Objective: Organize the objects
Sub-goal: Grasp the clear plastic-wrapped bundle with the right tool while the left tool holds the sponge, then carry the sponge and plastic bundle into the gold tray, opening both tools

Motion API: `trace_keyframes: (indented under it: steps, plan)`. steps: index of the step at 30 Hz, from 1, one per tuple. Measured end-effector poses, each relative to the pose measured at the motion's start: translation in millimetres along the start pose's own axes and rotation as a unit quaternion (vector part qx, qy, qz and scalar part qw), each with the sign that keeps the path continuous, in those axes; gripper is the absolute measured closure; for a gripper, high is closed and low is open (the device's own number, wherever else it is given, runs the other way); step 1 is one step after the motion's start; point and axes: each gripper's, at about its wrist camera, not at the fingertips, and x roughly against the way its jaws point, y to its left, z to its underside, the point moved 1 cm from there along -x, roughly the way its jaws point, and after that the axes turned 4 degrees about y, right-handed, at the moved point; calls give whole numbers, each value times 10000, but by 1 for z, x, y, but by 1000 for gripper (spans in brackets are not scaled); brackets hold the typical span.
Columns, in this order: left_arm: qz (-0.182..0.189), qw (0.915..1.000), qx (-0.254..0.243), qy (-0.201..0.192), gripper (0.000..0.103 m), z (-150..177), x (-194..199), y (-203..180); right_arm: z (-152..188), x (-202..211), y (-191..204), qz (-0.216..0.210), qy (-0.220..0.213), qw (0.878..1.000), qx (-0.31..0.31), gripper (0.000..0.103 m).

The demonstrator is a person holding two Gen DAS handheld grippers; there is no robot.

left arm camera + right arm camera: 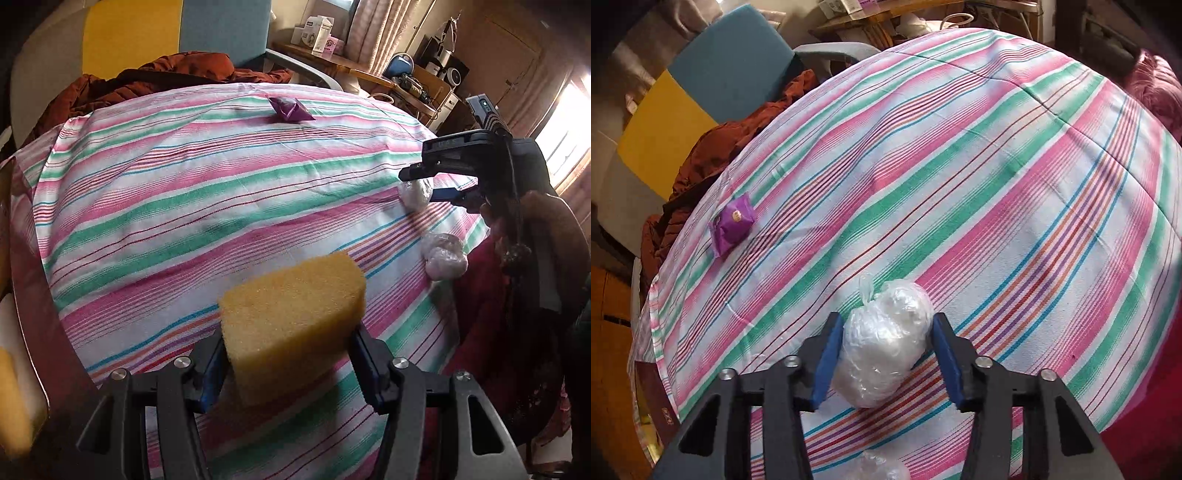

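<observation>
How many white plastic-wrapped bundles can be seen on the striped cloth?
2. One bundle lies between the right gripper's fingers. The second bundle lies near the striped cloth's edge, closer to the person. More may be hidden outside the views.

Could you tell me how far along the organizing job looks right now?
No finished arrangement shows. In hand: the left gripper holds the yellow sponge; the right gripper brackets a white plastic bundle. Left: a second bundle and the purple packet lie apart.
</observation>
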Motion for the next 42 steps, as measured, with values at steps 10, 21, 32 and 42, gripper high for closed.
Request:
trace_keyframes:
  steps: [10, 21, 32, 42]
  plan:
    - [-96, 9999, -136, -26, 43, 2, 1, -2, 7, -8, 12, 278, 129, 9986, 424, 53]
    - [-96, 9999, -77, 31, 42, 3, 3, 0, 10, -8, 9, -47, 186, 9993, 307, 37]
    - [-320, 9991, -267, -117, 46, 7, 10, -5, 15, 9, 29, -167, -248, 9965, 780, 68]
    - [-449, 9962, -228, -716, 47, 9, 57, -3, 31, 6, 66, -240, -191, 9827, 1828, 68]
